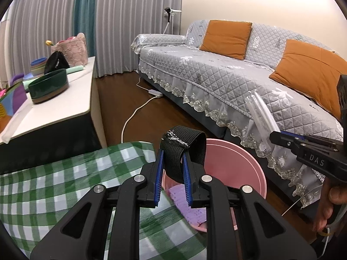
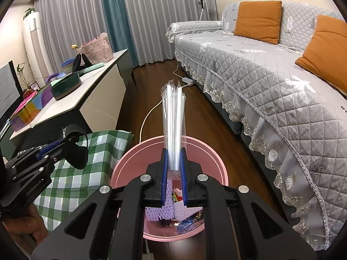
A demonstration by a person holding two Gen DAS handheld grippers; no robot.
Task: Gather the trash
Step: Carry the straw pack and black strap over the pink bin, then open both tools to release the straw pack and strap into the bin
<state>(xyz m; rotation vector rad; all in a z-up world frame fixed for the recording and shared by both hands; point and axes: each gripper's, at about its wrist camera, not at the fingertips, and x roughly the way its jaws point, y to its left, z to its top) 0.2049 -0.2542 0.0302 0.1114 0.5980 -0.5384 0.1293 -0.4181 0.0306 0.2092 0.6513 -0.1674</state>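
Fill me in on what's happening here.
A person is collecting trash with a handheld gripper in each hand. The left gripper is shut on a black elastic strap; the right gripper is shut on wrapped white straws. Both are held over a pink bin that already has scraps in it.

Woven elastic strap [image 1: 184, 149] — glossy plastic bin [image 1: 243, 162], quilted sofa cover [image 1: 216, 73]

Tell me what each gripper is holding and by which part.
The left gripper clamps a black elastic strap across the middle of its loop. The right gripper pinches a bundle of wrapped white straws near the lower end.
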